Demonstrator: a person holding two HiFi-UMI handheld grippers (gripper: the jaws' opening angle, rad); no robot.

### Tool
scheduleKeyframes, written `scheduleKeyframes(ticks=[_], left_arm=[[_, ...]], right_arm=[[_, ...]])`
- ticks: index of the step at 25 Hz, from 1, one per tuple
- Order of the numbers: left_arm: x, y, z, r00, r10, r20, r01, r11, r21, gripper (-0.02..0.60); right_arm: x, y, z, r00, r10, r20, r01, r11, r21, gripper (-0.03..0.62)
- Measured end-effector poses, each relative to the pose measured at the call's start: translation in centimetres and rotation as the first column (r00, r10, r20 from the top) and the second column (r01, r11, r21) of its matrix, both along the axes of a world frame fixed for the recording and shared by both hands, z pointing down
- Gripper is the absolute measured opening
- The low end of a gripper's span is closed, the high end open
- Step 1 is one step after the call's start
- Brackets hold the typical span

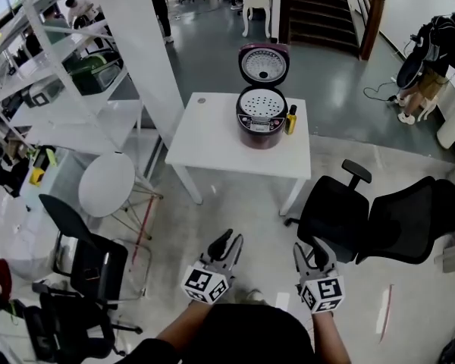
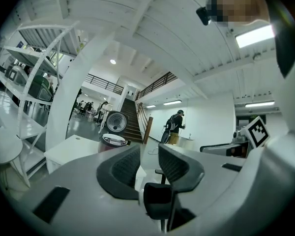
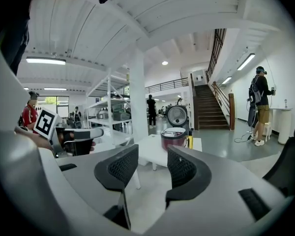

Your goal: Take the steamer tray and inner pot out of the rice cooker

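Observation:
A maroon rice cooker (image 1: 261, 120) stands on the white table (image 1: 212, 142) with its lid (image 1: 263, 64) up. The white perforated steamer tray (image 1: 261, 105) sits in its mouth and hides the inner pot. My left gripper (image 1: 227, 241) and right gripper (image 1: 312, 250) are held low, well short of the table, over the floor. Both stand open with nothing between the jaws, the left with the narrower gap. The cooker (image 2: 112, 140) shows far off past the left gripper (image 2: 148, 163), and in the right gripper view the cooker (image 3: 173, 137) lies beyond the right gripper (image 3: 152, 166).
A yellow bottle (image 1: 291, 119) stands just right of the cooker. Black office chairs (image 1: 379, 218) sit right of the table, another chair (image 1: 87, 256) and a round white stool (image 1: 106, 184) to the left. White shelving (image 1: 68, 89) lines the left; a person (image 1: 432, 59) stands far right.

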State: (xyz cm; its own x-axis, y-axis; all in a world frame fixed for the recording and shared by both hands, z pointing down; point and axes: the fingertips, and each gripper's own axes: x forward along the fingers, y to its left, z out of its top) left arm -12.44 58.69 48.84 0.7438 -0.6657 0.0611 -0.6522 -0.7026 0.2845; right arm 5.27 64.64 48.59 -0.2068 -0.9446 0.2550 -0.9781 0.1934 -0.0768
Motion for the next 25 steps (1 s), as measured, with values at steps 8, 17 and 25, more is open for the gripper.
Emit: scheduleKeyframes(ticks=[8,17,25], left_arm=[[1.0,0.0,1.9,1.0,0.017,-0.001,-0.017,0.998,-0.06,0.221],[3.3,-0.9,2.9,0.998,0.046,0.052,-0.042,0.996,-0.084,0.239],[3.0,-8.8,3.9,0.999,0.021,-0.043,-0.029,0.981,-0.193,0.241]], right_arm=[[0.1,0.6,0.9,0.998,-0.005,0.064,0.005,1.0,-0.001,0.222],[2.0,-0.6,3.5,0.991,0.008,0.136,-0.001,0.999,-0.053,0.222],[2.3,-7.4,4.6,0.992,0.036,0.123,-0.027,0.997,-0.069,0.222]])
